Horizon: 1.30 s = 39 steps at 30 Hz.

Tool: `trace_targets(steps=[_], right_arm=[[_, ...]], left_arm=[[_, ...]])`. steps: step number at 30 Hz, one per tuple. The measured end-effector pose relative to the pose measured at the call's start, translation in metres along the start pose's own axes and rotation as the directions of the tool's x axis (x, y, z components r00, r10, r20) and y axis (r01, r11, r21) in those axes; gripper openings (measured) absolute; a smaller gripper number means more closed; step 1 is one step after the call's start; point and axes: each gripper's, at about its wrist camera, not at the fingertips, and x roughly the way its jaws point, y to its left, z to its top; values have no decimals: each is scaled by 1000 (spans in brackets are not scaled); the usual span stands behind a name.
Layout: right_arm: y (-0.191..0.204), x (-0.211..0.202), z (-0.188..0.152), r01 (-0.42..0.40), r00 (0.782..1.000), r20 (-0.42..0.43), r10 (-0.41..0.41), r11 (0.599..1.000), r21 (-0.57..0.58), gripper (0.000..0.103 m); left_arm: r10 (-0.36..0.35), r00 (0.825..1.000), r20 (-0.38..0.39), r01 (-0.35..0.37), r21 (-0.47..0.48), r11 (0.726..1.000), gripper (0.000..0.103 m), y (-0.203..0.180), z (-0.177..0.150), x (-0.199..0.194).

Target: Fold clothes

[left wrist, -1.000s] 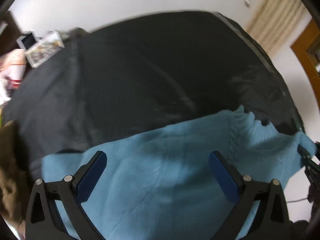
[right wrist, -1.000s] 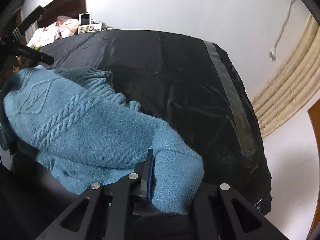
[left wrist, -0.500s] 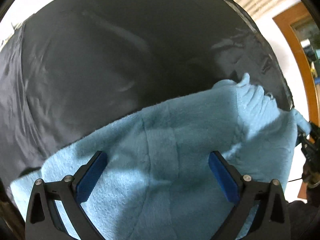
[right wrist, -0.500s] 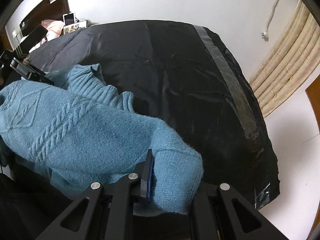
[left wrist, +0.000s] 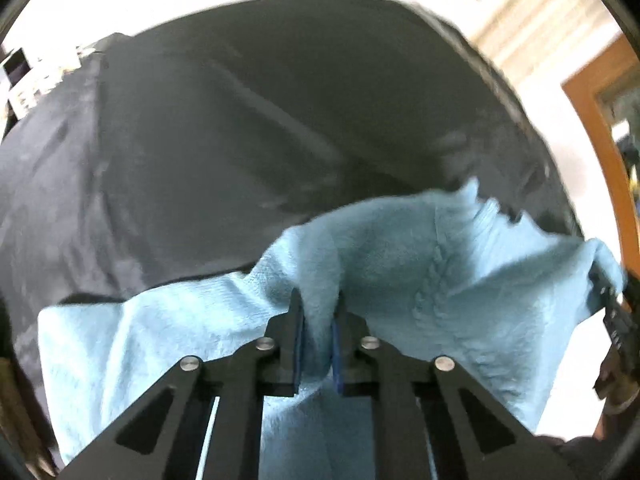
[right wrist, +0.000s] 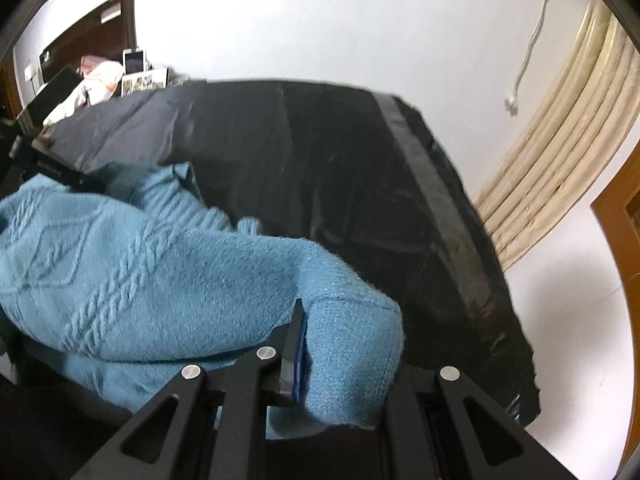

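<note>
left wrist view shows the left gripper [left wrist: 318, 334] with its fingers just closed on a raised ridge of the blue sweater [left wrist: 400, 264]; the knit is pinched between the two blue pads. at the right edge of this view the right gripper [left wrist: 612, 304] holds another end of the same garment, so the cloth hangs stretched between the two hands. in the right wrist view the right gripper [right wrist: 298, 352] has its fingers pressed together on a thick rolled edge of the sweater [right wrist: 160, 276], maybe a cuff or hem, i cannot tell which. the sweater is at the near edge of the bed, partly lifted, partly resting over the black cover [right wrist: 340, 184] that is spread on the bed. the garment looks bunched and uneven, with the cable pattern twisted and no clean fold line visible. so i judge the folding is at an early stage: both grips are taken, but the sweater is not yet laid flat, sleeves are not yet brought in, and the body is not yet folded over. a curtain [right wrist: 560, 160] hangs behind the bed.
</note>
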Motion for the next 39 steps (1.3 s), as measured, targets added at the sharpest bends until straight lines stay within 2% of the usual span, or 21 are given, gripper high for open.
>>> trace_targets(steps=[3, 8, 10, 11, 15, 20, 22, 24, 26, 28, 31, 35, 37, 39], right_arm=[[0, -11, 3, 11, 998, 58, -11, 1000, 9, 10], [6, -36, 18, 53, 980, 191, -48, 998, -18, 10], [6, -50, 27, 60, 966, 255, -54, 998, -16, 10], [5, -57, 32, 64, 957, 285, -58, 998, -14, 10], [3, -90, 60, 103, 899, 428, -89, 995, -8, 10], [7, -137, 92, 111, 797, 596, -97, 994, 13, 10], [11, -160, 101, 117, 742, 662, -101, 993, 21, 10], [12, -181, 109, 115, 689, 717, -105, 993, 35, 10], [13, -202, 116, 111, 632, 768, -109, 993, 49, 10], [15, -223, 122, 106, 574, 811, -114, 992, 65, 10], [17, -251, 136, 107, 489, 864, -117, 992, 74, 10], [25, -284, 156, 118, 385, 916, -112, 990, 72, 10], [28, -301, 161, 129, 323, 939, -114, 989, 76, 10], [33, -321, 161, 134, 264, 958, -112, 988, 79, 10]], left_arm=[[11, 991, 133, 0, -80, 997, 12, -1, -12, -39], [63, 953, 297, -27, -122, 992, 12, -1, -27, -106], [85, 925, 370, -34, -141, 989, 12, 8, -33, -140], [87, 913, 398, -27, -152, 988, 12, 25, -27, -150], [95, 843, 529, 21, -210, 978, 12, 28, -35, -186], [116, 748, 654, 60, -240, 969, 12, 23, -55, -240], [118, 710, 694, 67, -234, 970, 12, 19, -68, -257], [117, 681, 723, 72, -226, 972, 12, 13, -76, -273], [108, 661, 743, 80, -213, 974, 12, 7, -86, -283], [90, 649, 755, 96, -198, 975, 12, 2, -96, -290], [46, 644, 763, 129, -168, 977, 12, -6, -104, -287], [-40, 656, 753, 155, -83, 984, 12, -24, -109, -273], [-102, 665, 740, 170, -17, 985, 13, -35, -111, -266], [-147, 672, 726, 173, 39, 984, 24, -45, -112, -262]])
